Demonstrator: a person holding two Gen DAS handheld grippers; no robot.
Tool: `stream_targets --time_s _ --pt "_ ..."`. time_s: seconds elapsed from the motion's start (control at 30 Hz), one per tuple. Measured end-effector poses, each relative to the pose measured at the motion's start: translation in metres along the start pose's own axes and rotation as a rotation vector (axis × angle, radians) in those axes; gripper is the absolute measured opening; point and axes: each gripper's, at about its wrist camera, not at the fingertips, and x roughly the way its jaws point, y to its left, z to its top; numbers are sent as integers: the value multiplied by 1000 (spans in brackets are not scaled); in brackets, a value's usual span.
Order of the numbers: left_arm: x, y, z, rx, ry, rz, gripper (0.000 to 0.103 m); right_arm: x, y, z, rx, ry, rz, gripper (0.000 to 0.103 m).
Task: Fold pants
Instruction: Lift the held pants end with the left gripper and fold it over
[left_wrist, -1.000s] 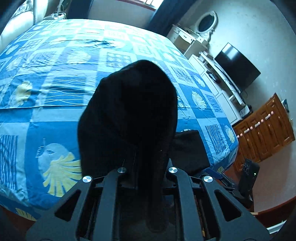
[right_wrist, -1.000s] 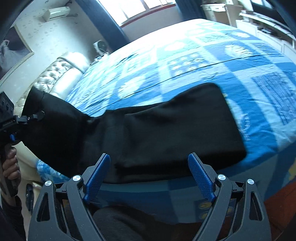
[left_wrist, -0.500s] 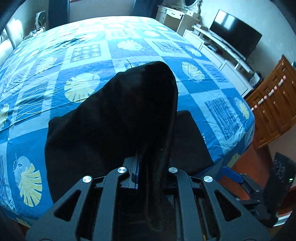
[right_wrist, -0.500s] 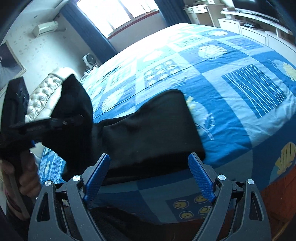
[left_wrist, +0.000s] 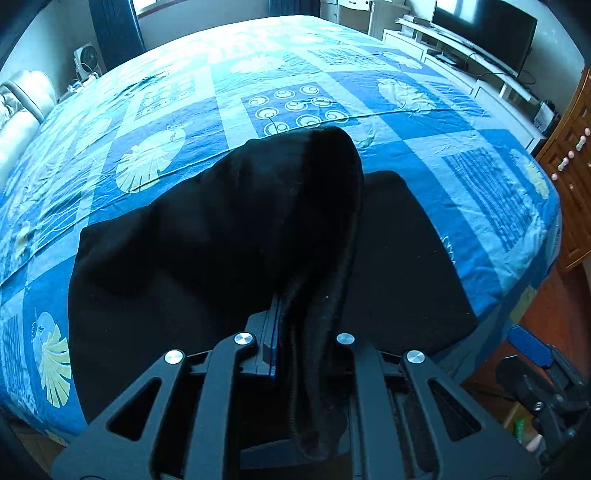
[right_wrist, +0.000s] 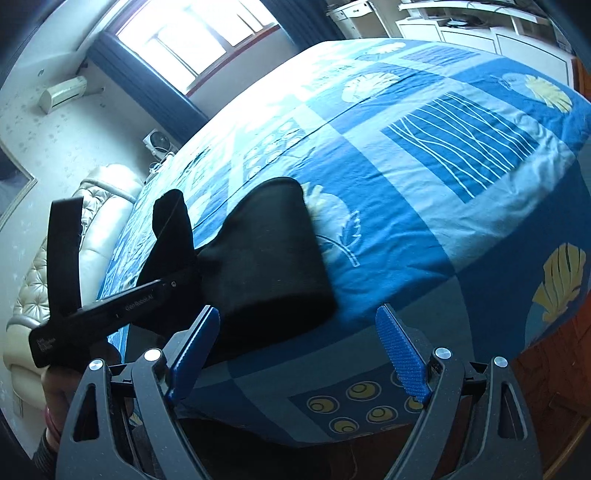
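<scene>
Black pants (left_wrist: 221, 236) lie on the blue patterned bedspread (left_wrist: 295, 85) near the bed's front edge. My left gripper (left_wrist: 295, 332) is shut on one end of the pants and holds it raised, folded over the part lying flat. In the right wrist view the pants (right_wrist: 266, 258) lie ahead and left, with the left gripper (right_wrist: 110, 306) holding the lifted cloth beside them. My right gripper (right_wrist: 299, 350) is open and empty, just off the bed's front edge, its blue pads (right_wrist: 402, 354) wide apart.
A padded headboard (right_wrist: 55, 266) stands at the left. A TV (left_wrist: 484, 26) on a white cabinet and a wooden dresser (left_wrist: 569, 166) stand to the right of the bed. The bed's front edge drops to a reddish floor (right_wrist: 546, 369).
My left gripper has carried the lifted end of the pants rightward over the flat part, toward the far end. My right gripper has shifted right along the bed edge, still open.
</scene>
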Motion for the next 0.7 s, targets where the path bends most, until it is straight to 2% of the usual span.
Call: stream_targets --time_s 0.43,0.7 --pt "13 -21 -8 50 -17 109 12 -2 -19 -1 48 -2 6 86" --pt "16 -28 -10 62 -23 149 12 -4 -22 1 57 -2 7 86"
